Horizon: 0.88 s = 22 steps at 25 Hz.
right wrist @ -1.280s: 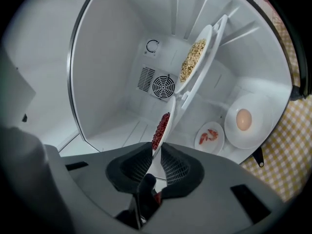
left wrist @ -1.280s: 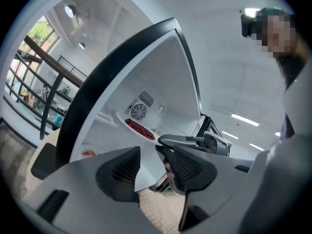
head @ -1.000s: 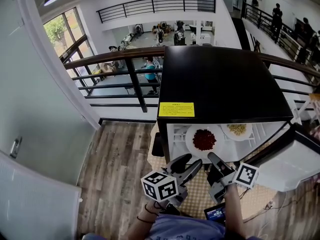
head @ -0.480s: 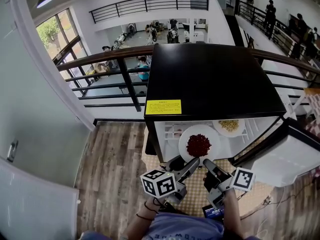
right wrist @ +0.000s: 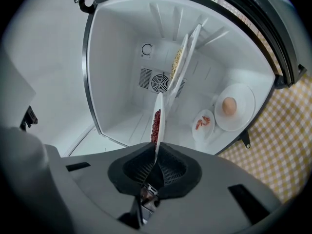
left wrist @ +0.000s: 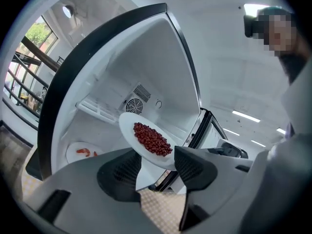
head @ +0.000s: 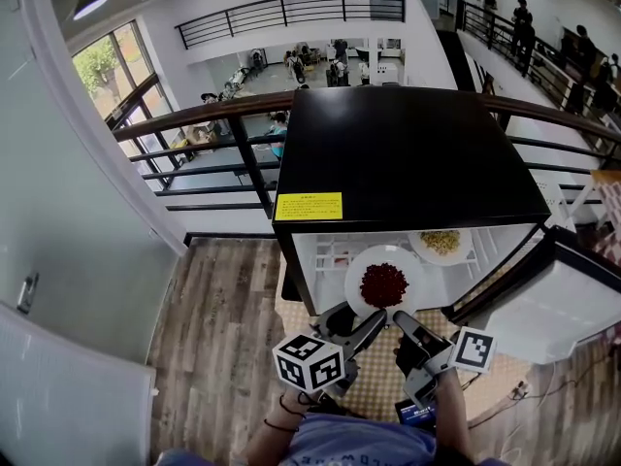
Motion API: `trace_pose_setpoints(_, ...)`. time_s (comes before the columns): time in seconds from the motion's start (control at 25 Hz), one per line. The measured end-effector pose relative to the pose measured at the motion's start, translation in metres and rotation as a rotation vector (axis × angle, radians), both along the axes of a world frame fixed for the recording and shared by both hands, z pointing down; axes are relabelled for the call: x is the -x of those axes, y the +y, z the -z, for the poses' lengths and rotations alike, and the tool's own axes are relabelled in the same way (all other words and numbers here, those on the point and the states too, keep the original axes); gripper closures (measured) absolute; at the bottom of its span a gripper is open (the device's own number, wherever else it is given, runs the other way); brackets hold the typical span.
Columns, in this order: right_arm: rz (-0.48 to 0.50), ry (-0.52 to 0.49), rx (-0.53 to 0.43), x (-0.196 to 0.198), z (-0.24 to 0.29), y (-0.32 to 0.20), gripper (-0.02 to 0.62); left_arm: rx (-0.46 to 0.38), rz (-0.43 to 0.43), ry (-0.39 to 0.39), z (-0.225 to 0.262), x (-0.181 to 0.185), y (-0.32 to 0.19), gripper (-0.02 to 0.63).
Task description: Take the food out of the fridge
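Right gripper view, right claw (right wrist: 155,156) pinching plate (right wrist: 159,110)

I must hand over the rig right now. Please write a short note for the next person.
Right hand-held gripper: shut on the rim of the round white plate of dark red food.
Left hand-held gripper: open, empty, near that plate's rim.
Black fridge: open; that plate is at its open front, not yet set down.
Left to take out: white plate of yellow food, white plate with a brown egg, small white plate with red pieces.
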State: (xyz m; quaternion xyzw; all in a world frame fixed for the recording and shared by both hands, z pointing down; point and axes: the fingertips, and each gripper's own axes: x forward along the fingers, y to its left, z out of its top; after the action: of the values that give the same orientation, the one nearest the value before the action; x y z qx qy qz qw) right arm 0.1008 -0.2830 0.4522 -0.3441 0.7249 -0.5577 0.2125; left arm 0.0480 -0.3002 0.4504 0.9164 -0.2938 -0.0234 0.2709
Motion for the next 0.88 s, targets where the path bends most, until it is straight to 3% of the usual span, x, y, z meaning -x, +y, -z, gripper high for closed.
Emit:
trace_pose_setpoints(0.28,0.042,-0.015,0.003,0.003,0.0,0.011,0.567,-0.002,0.034,-0.016,-0.001,0.002,0.012,0.385)
trace_pose_setpoints(0.56,0.113,0.04,-0.007,-0.002,-0.001,0.025,0.56,0.012,0.092,-0.009,-0.004,-0.002,0.028,0.385)
trace_pose_setpoints(0.88,0.17,0.007,-0.011,-0.014,-0.006,0.044,0.56,0.025,0.151,-0.036,-0.011,-0.014,0.052,0.385)
